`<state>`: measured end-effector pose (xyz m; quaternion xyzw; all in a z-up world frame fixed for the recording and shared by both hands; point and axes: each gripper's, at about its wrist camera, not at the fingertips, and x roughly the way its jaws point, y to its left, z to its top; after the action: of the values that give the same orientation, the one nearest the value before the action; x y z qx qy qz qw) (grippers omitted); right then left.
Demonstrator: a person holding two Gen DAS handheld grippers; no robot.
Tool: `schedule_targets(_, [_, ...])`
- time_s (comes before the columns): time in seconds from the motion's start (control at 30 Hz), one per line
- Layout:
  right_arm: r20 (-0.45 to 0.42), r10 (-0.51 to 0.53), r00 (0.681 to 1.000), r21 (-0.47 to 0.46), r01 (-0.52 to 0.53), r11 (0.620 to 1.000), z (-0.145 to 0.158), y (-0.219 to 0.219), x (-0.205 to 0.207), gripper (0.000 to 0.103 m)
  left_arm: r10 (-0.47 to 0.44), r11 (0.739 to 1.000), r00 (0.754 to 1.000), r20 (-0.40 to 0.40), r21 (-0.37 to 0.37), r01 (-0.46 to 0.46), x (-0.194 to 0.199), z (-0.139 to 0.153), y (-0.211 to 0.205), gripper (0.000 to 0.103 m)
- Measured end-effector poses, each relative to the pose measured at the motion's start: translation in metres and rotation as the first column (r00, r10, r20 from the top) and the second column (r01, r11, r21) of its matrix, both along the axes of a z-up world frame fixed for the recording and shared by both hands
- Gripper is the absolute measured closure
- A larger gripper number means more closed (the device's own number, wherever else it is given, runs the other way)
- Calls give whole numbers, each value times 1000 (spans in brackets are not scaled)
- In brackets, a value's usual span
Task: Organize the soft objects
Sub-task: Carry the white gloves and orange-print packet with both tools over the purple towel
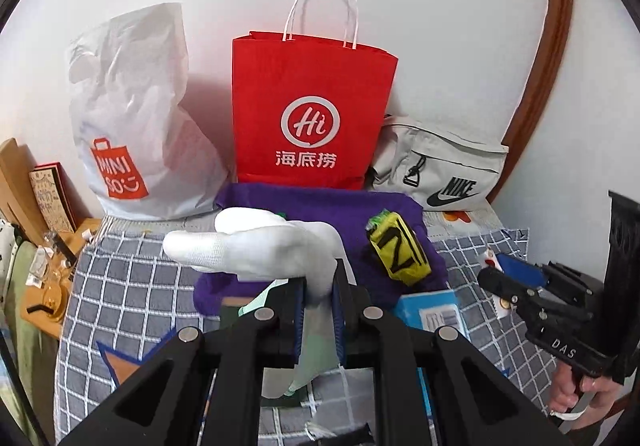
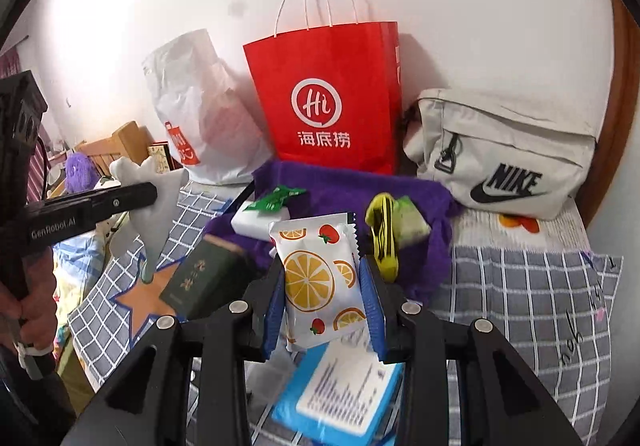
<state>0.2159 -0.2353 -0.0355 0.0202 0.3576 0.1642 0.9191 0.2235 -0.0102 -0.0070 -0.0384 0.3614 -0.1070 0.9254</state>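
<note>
Checked bedspread (image 2: pixel 520 286) along a white wall, three bags at the back: white plastic bag (image 1: pixel 136 118), red paper bag (image 1: pixel 308 106), grey pouch (image 2: pixel 500 150). Left gripper (image 1: pixel 319 286) pinching a white sock (image 1: pixel 256 246), lifted clear of the purple towel (image 1: pixel 320 206). Right gripper (image 2: pixel 324 286) clamped on a fruit-print packet (image 2: pixel 316 278), also raised. Best to keep both grips firm, carry high enough to clear a bag rim, aim squarely over the opening, loosen only once inside. Limp sock likely to snag on the edge.

Black angular left gripper (image 1: pixel 318 312): blue ribbed pads, silver rivets. Matching right gripper (image 2: pixel 324 300); handle marked "DAS".
</note>
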Motion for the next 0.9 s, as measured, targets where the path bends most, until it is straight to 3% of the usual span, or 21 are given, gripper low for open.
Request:
schedule_targets(0.33, [-45,57,997,-13,-58,998,-21,15,58,67,8,999,999,-42,-31,-9,48,-19,9,91])
schedule_targets(0.57, [-91,90,992,-17,-92,996,-36,26,106,67,-1,1000,998,-64,-14,0,85,-31,1,91])
schedule_targets(0.9, [-201,119,972,-56,-133,990,-88,36,144,67,-30,999,991,-134,-30,26,133,-63,-12,91])
